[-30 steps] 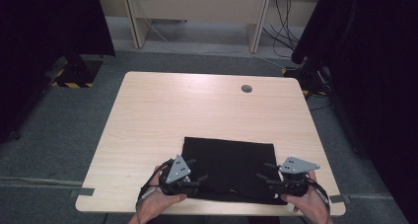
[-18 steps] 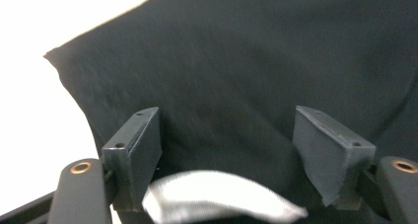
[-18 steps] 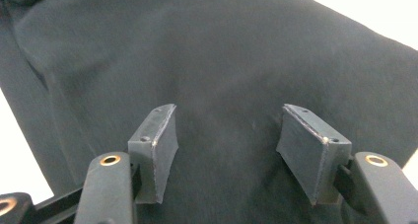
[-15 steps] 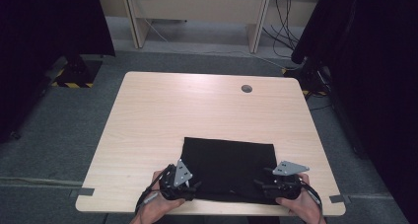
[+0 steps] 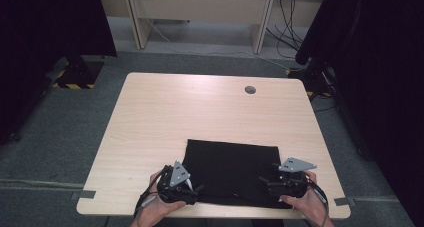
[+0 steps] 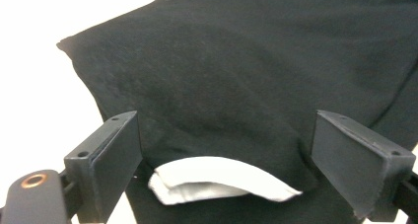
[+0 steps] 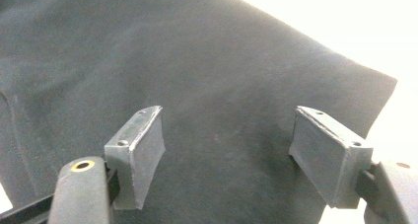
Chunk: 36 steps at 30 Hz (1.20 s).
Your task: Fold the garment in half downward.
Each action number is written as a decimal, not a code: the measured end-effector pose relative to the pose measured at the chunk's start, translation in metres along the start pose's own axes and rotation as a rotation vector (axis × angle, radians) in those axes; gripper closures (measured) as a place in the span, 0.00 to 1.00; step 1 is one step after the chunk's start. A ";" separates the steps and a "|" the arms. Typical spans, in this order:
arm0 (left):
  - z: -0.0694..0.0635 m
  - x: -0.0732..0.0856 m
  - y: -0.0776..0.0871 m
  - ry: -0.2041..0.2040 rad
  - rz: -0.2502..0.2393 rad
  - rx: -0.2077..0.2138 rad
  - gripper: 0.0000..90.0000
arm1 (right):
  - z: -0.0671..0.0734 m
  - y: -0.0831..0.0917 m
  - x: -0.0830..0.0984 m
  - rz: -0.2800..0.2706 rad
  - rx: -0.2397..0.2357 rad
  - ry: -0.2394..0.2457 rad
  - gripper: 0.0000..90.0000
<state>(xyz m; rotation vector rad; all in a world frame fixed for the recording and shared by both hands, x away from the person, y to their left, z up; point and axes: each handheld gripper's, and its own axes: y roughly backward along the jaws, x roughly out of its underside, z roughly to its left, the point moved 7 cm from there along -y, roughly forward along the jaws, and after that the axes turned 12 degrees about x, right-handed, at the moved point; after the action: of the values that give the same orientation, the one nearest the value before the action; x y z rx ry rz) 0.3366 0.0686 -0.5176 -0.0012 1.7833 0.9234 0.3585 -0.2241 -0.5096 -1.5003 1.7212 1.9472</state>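
- Black cloth (image 5: 232,169) lies folded flat on the worktop (image 5: 200,112), at its near edge.
- My left gripper (image 5: 192,189): fingers (image 6: 106,160) have just been opening, now released, straddling the cloth's near left corner and its white label (image 6: 217,179).
- My right gripper (image 5: 272,184): fingers (image 7: 140,150) likewise just opened, released over the near right corner.

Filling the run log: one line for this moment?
left gripper: jaws just opening, nothing clamped | right gripper: same | black cloth: folded, flat at table near edge
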 end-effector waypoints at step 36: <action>0.004 0.004 -0.002 0.026 0.000 0.039 0.05 | -0.026 0.008 0.016 -0.008 0.014 -0.012 0.31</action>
<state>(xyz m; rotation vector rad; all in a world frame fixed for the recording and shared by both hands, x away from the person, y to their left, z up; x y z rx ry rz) 0.3389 0.0710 -0.5230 0.0118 1.8246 0.8917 0.3597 -0.2554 -0.5117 -1.4856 1.7170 1.9328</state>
